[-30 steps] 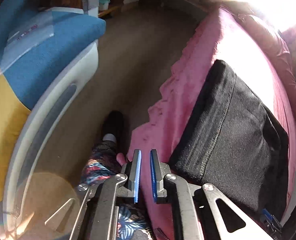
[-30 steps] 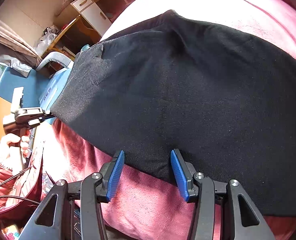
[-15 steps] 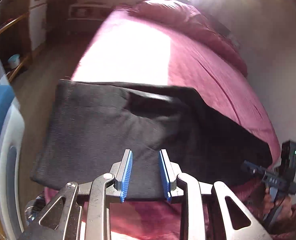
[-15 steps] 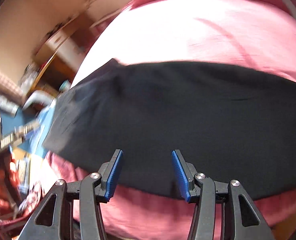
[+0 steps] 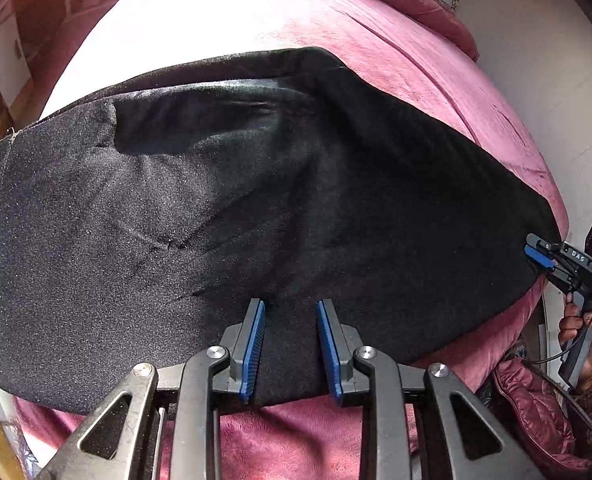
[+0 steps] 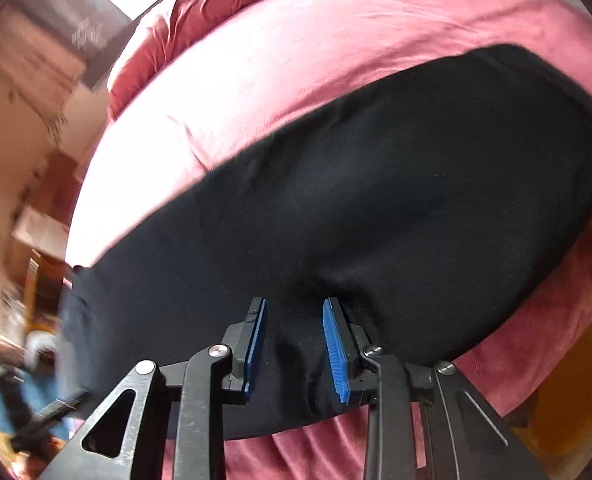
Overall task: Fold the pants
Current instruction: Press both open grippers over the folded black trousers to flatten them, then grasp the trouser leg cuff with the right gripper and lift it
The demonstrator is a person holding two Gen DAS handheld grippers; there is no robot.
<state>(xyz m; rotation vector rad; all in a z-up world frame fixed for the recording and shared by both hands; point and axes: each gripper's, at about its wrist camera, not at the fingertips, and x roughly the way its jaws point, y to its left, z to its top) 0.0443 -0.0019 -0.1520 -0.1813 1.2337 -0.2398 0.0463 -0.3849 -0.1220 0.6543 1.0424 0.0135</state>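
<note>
Black pants (image 5: 256, 208) lie folded in a wide band across a pink bed; they also fill the right wrist view (image 6: 375, 208). My left gripper (image 5: 290, 340) is open, its blue pads straddling the near edge of the pants towards the left part. My right gripper (image 6: 294, 344) is open over the near edge at the other end, with cloth between the pads. The right gripper also shows in the left wrist view (image 5: 543, 254), at the far right corner of the pants.
The pink bed (image 5: 435, 72) spreads behind the pants, with a pillow (image 5: 423, 4) at its head. A white wall (image 5: 567, 92) runs along the right. Wooden furniture (image 6: 36, 208) stands off the bed's left side, blurred. A blue object (image 6: 0, 400) sits at lower left.
My left gripper swung from the floor beside the bed onto the pants' near edge and opened wider. My right gripper slid along the edge, narrowed, and now has cloth between its pads.
</note>
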